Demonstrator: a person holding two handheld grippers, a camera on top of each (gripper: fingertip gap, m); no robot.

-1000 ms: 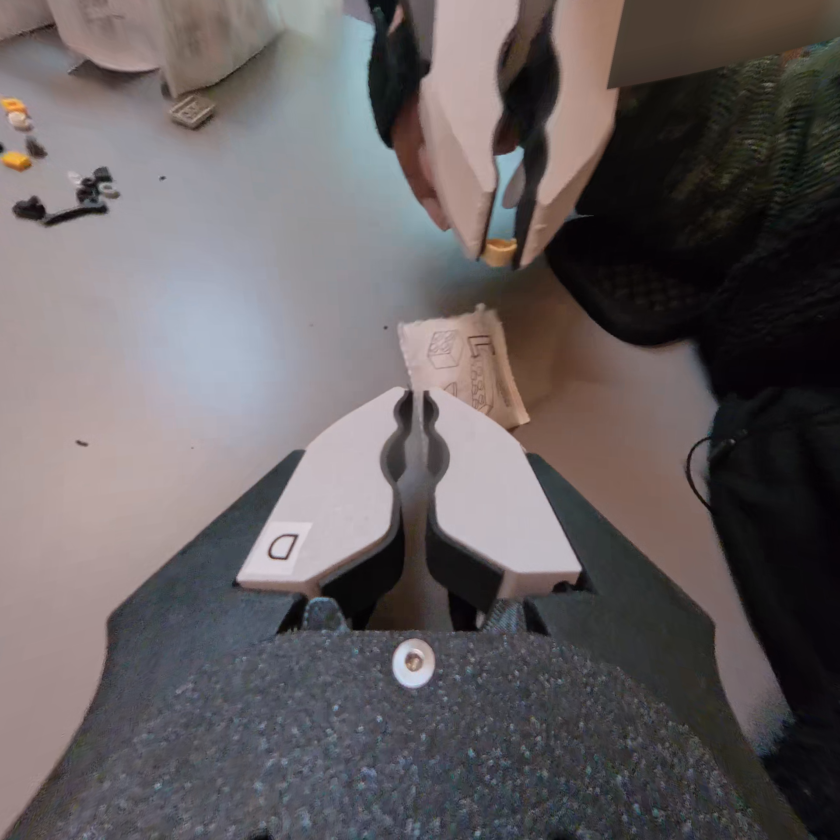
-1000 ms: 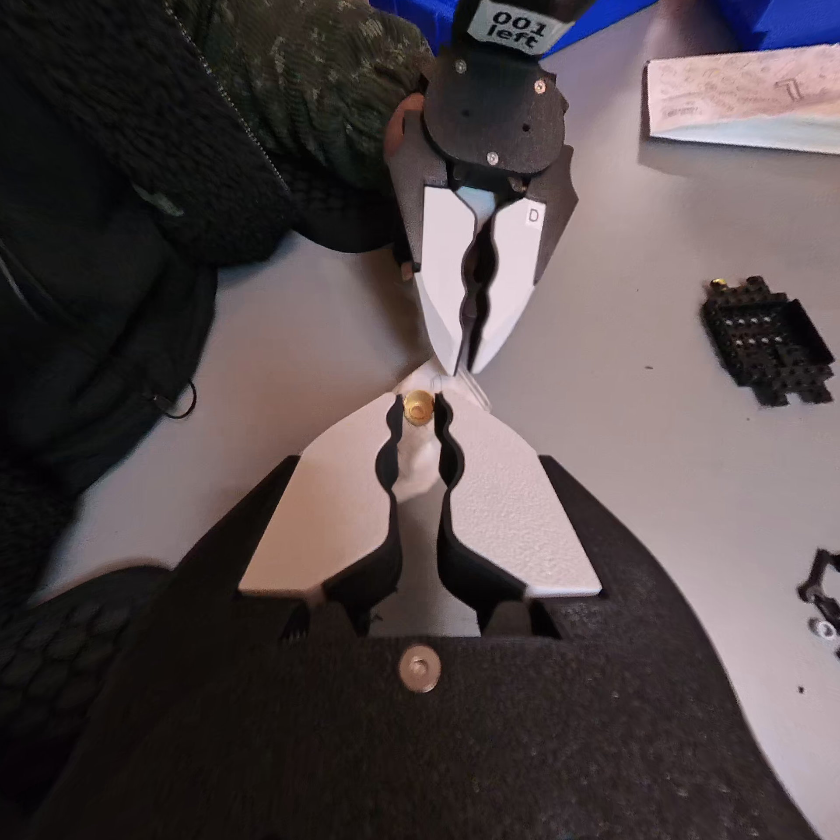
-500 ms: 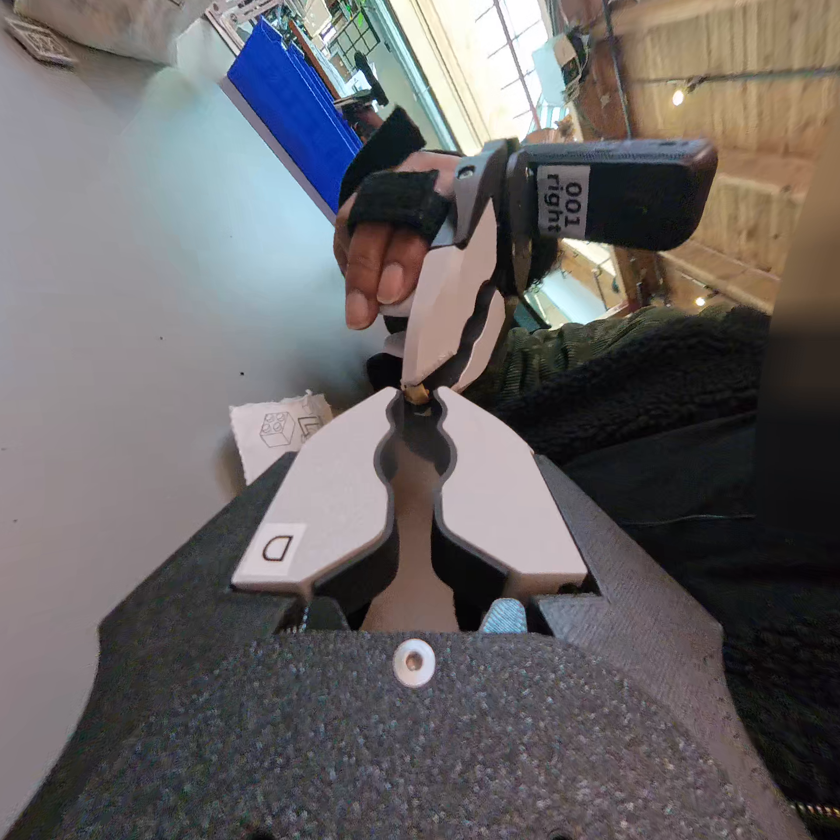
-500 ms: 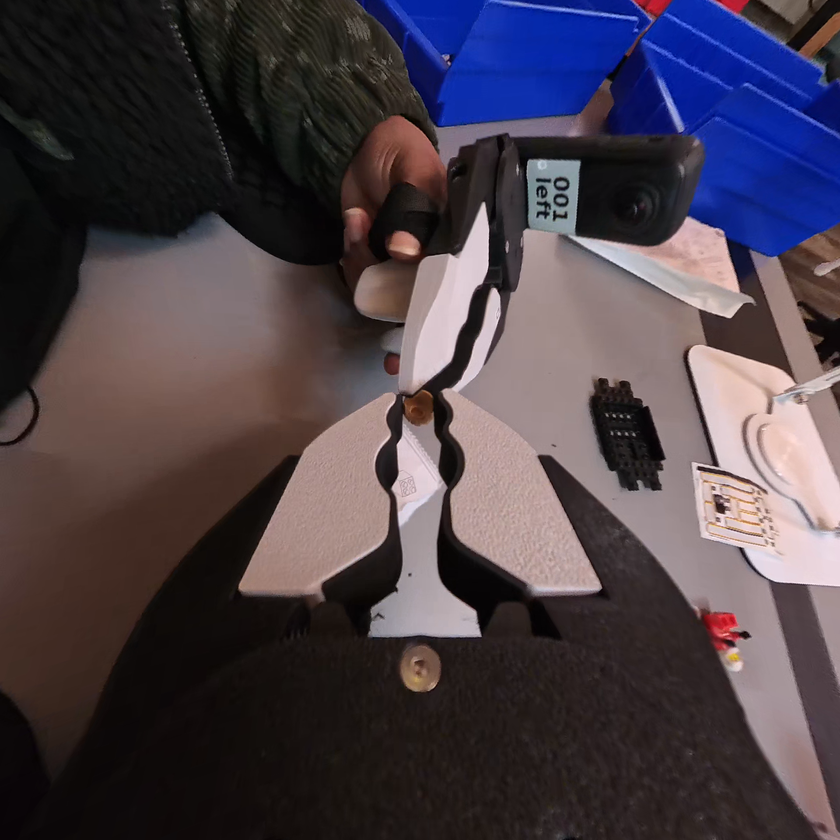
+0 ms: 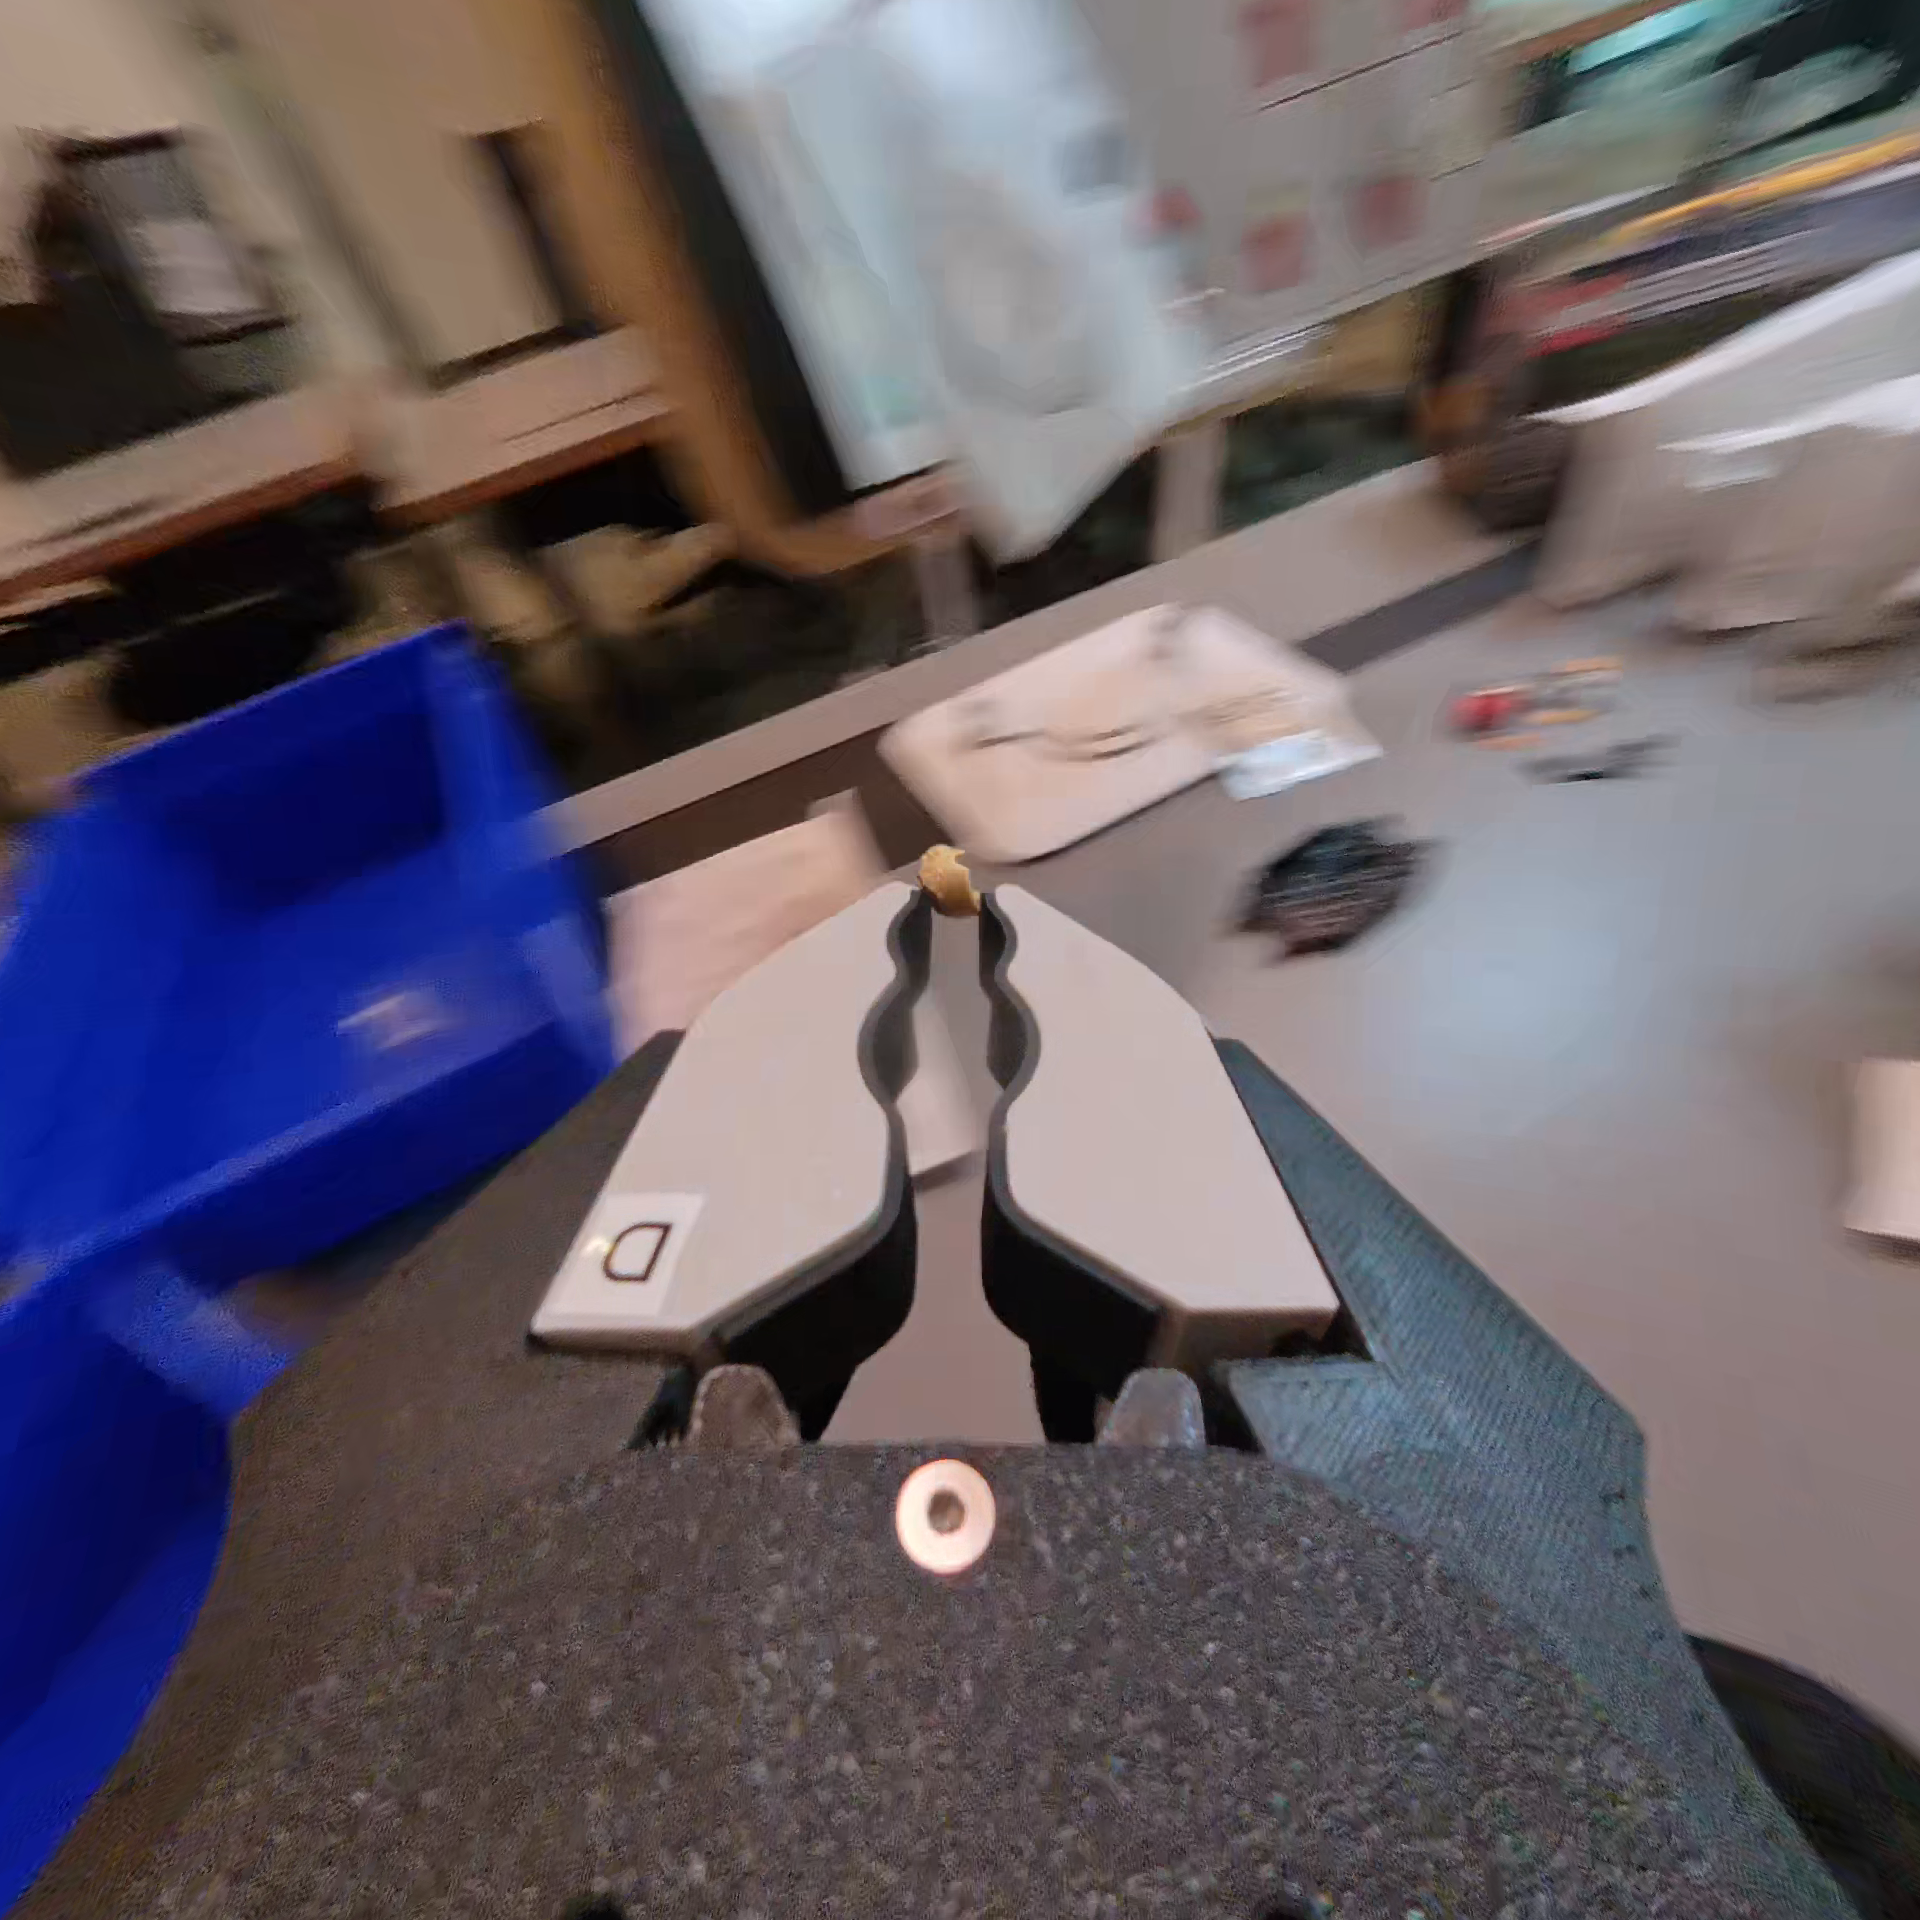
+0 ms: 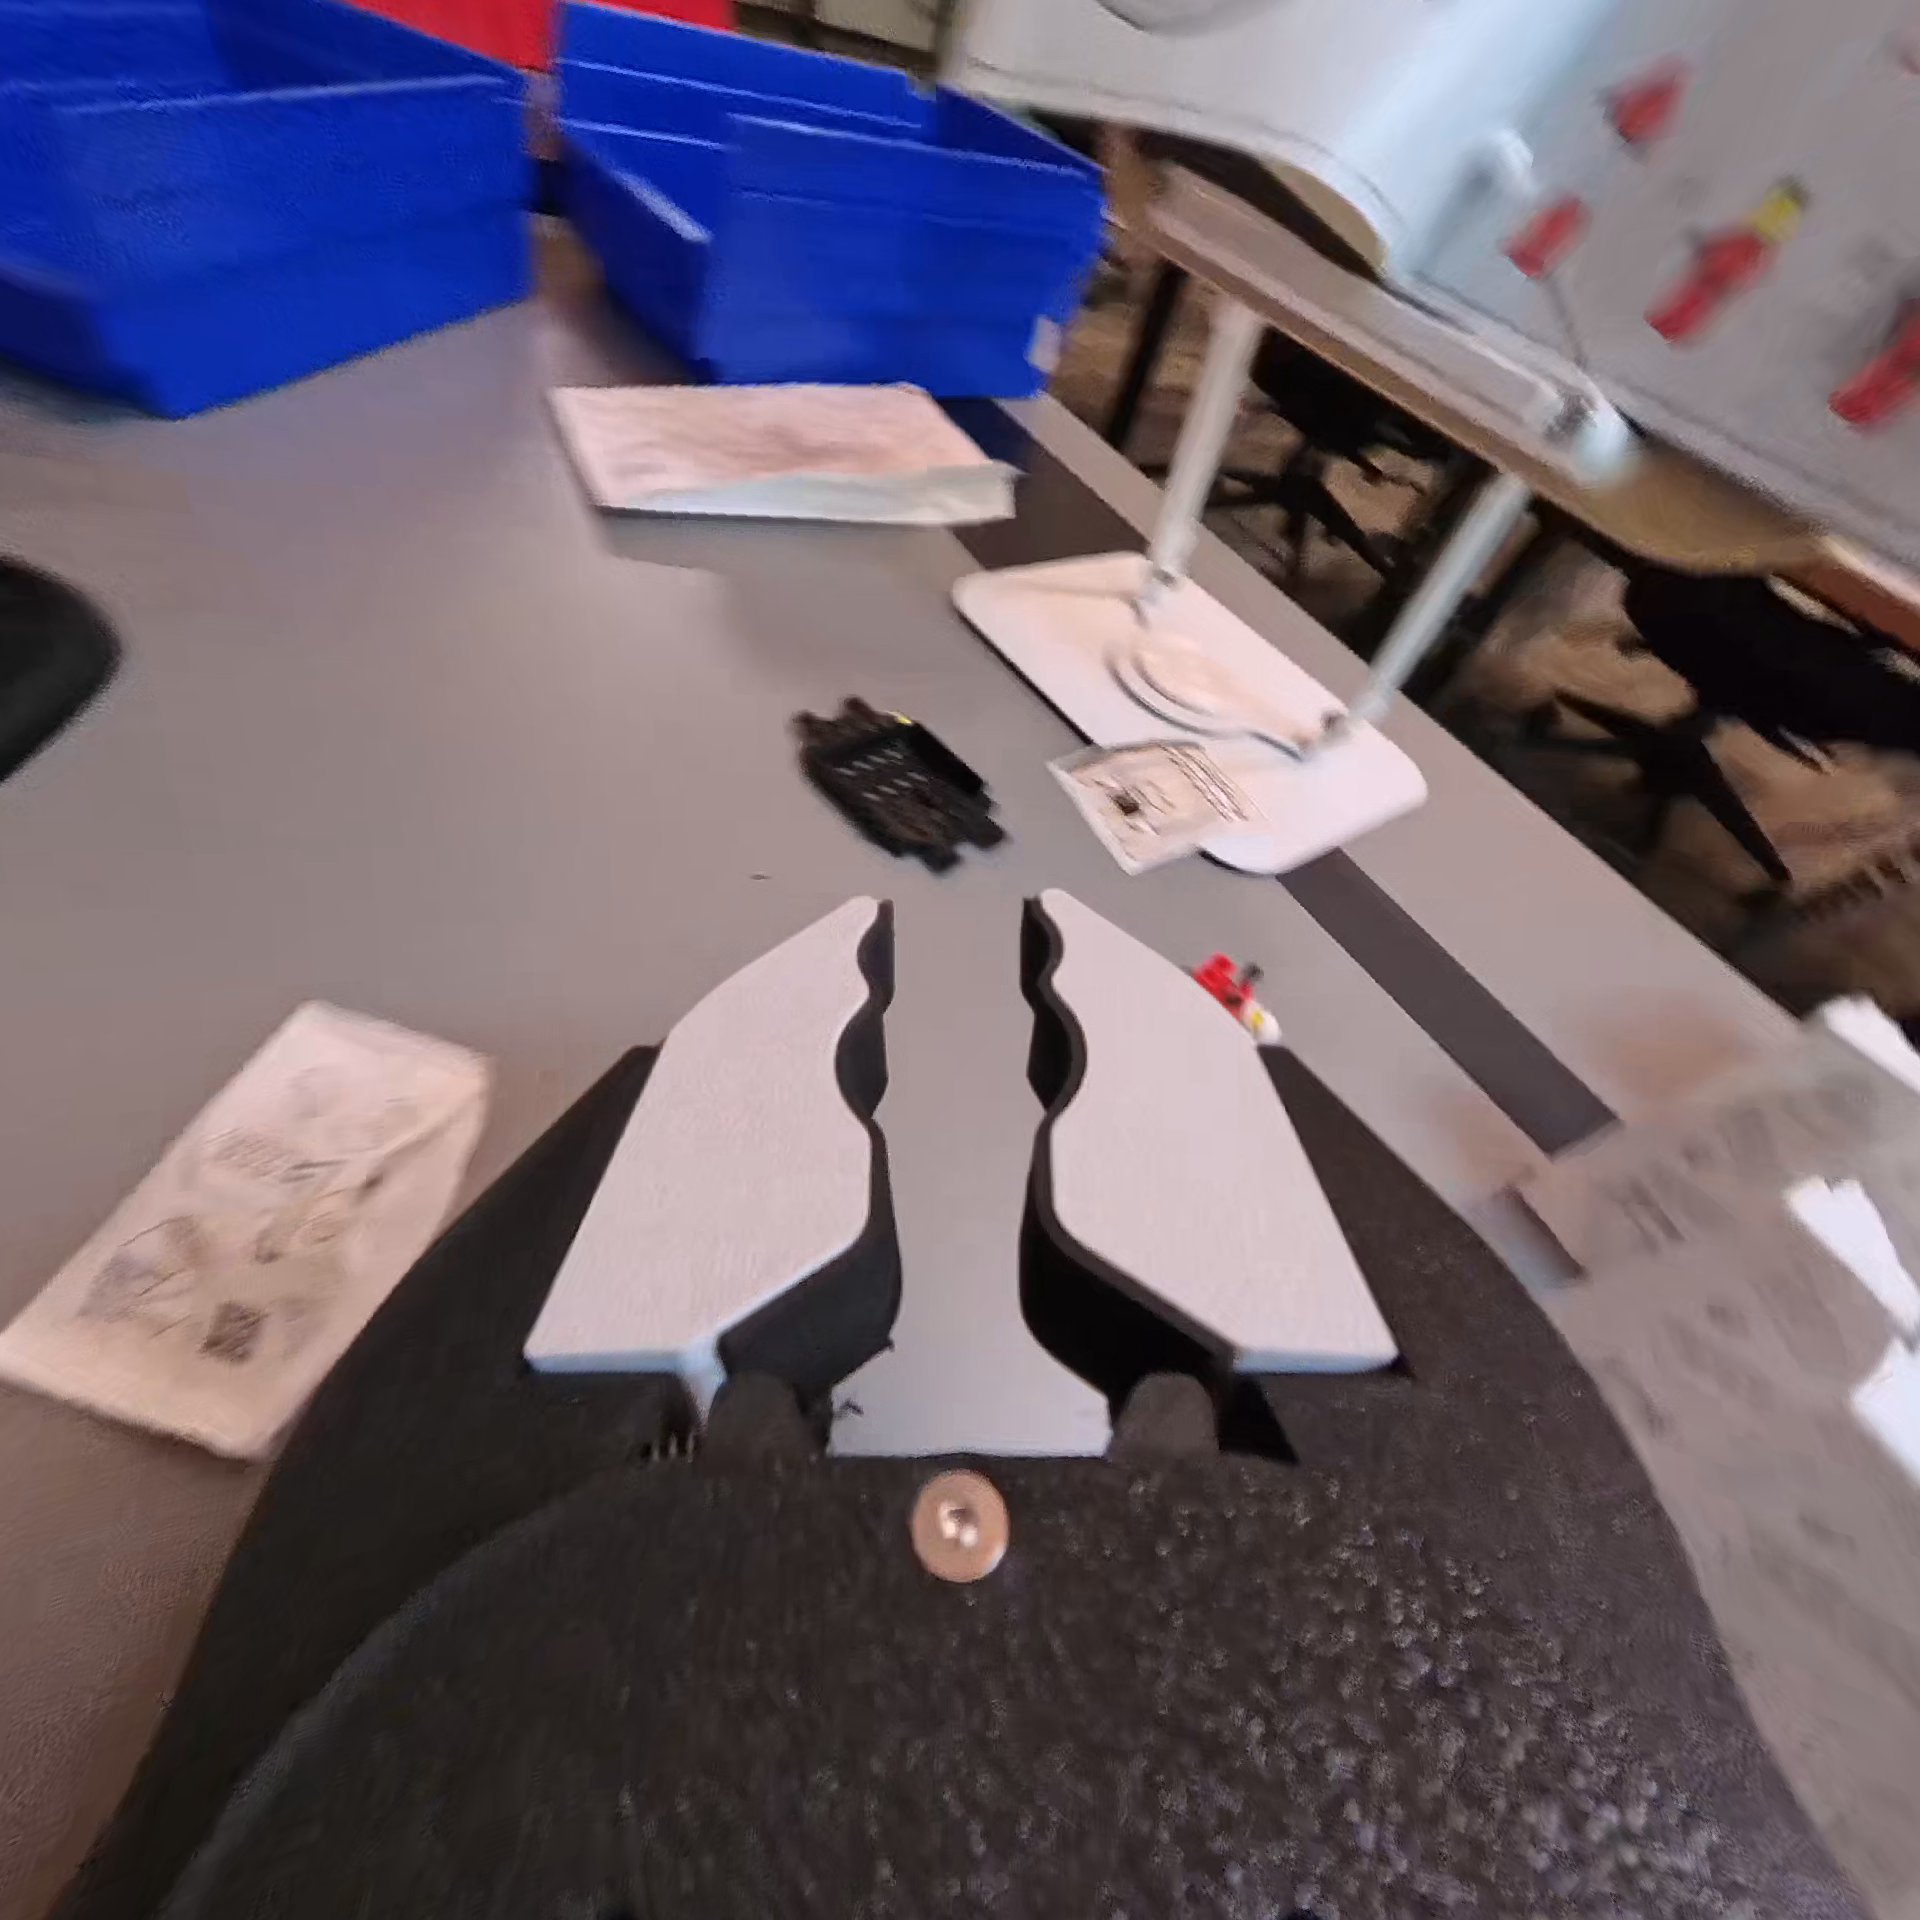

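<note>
Left gripper (image 5: 950, 891) pinching small tan piece (image 5: 948, 875), right gripper (image 6: 956, 902) parted, empty, black brick assembly (image 6: 900, 781) perhaps nearest.

Grey table (image 6: 436, 644): blue bins (image 6: 260, 208), booklet (image 6: 769, 447), black brick assembly (image 6: 894, 779), paper bag (image 6: 249, 1216)

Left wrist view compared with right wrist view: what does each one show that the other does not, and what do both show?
Only the left wrist view shows the left gripper, shut on a small tan piece at its tips, raised above the table.

Only the right wrist view shows the right gripper, open and empty, a small red piece beside its right finger, a booklet, and a printed paper bag.

Both show the grey table, blue bins, a black brick assembly, and a white lamp base.
</note>
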